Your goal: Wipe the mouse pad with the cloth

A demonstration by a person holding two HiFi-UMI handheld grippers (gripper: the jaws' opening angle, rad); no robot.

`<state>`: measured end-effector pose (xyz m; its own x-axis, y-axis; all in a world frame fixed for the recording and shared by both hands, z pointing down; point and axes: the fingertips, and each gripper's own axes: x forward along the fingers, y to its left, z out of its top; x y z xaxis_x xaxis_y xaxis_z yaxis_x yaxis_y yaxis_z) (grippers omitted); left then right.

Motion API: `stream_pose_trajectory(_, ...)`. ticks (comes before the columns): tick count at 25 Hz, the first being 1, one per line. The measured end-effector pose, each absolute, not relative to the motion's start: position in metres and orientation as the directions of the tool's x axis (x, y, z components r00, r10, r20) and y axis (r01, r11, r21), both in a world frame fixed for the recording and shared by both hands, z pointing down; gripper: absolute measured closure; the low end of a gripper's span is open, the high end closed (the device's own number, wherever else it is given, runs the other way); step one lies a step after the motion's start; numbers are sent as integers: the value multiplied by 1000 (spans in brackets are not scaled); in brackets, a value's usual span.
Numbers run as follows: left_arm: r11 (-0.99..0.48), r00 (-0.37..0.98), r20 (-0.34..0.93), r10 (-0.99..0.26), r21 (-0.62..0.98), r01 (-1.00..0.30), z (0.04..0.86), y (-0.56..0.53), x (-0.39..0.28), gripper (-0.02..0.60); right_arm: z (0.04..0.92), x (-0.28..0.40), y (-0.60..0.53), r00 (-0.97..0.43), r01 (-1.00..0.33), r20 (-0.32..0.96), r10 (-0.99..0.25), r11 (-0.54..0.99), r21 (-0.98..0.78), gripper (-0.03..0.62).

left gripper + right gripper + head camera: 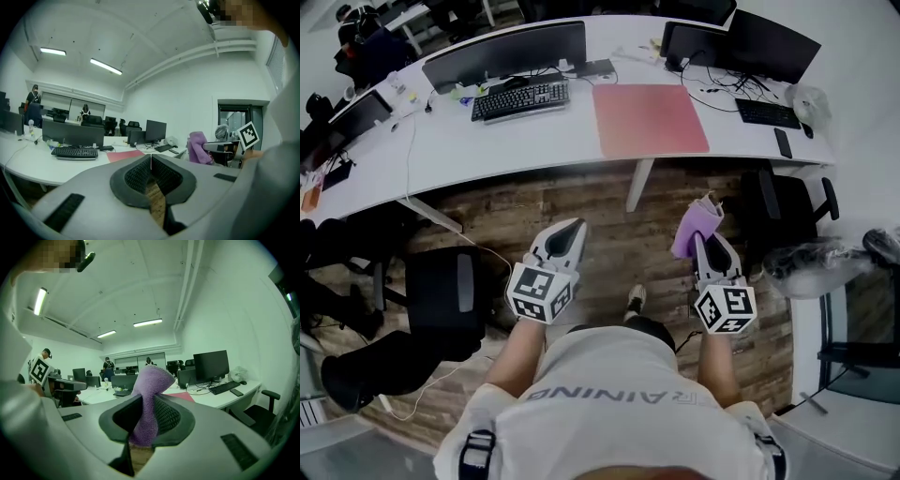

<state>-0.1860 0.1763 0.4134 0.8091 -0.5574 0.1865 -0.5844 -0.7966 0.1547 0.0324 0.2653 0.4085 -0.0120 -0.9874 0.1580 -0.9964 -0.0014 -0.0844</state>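
Note:
A pink mouse pad (pixel 650 119) lies flat on the white desk (pixel 487 141), well ahead of both grippers; it shows as a thin red strip (pixel 124 155) in the left gripper view and a pink sliver (pixel 186 397) in the right gripper view. My right gripper (pixel 706 242) is shut on a purple cloth (pixel 696 229) that sticks up out of the jaws (pixel 151 401). My left gripper (pixel 569 232) is shut with nothing in it. Both grippers hang over the wooden floor, short of the desk's front edge.
A black keyboard (pixel 520 98) and monitor (pixel 504 52) stand left of the pad, a second monitor (pixel 741 39), keyboard (pixel 768 112) and phone (pixel 782 142) to its right. Office chairs (pixel 441 300) (pixel 789 202) flank me. People stand at far desks (pixel 33 99).

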Motion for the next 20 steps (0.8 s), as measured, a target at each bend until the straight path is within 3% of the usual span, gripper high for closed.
stream_pose_trajectory(11,-748,759,195,-621,140,-648,405,108,-99,549,409,127,182,-87,-992,160,-983,71,-104,500)
stream_pose_trajectory(16,-747,731,210,-650,-1,-664,406,90,-54,549,414,169,151,-120,-989,151,-981,105,-107,500)
stream_pose_trajectory(20,-750,742,202,-639,50,-659,409,77,-21,549,421,201,130,-123,-987,159,-980,105,-122,500)
